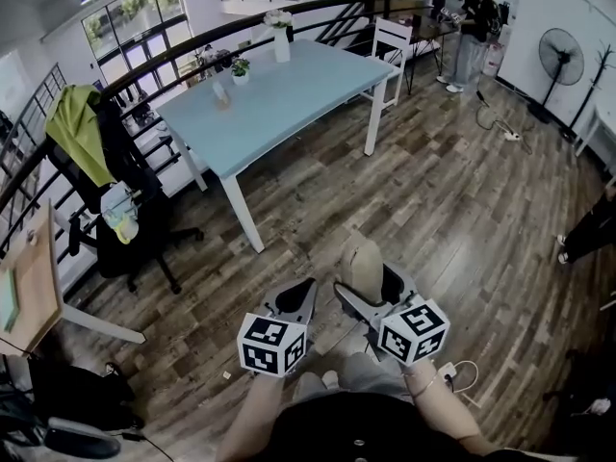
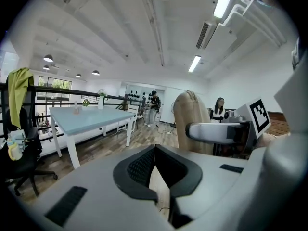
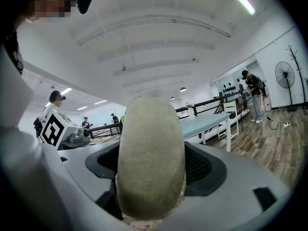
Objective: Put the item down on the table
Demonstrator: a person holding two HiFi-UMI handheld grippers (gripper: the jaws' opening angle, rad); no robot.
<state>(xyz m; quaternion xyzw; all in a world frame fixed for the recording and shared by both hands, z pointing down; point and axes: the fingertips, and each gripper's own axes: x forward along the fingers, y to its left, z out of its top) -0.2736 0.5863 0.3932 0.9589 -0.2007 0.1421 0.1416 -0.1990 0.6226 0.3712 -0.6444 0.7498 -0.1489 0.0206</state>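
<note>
While right tongs [image 3: 153, 170] clench tan item [image 3: 151, 138], its base hidden | left tongs [image 2: 155, 165] clenched empty

We see a bright room evenly lit by ceiling strip lights [image 2: 195, 63] and windows [image 1: 135, 12], shadows faint, edges bent and darkened by fisheye, the close item [image 3: 151, 162] slightly soft.

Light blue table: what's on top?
On the light blue table: a white vase with flowers, a small potted plant, a small unclear object. The top is uncovered; its underside is hidden.
</note>
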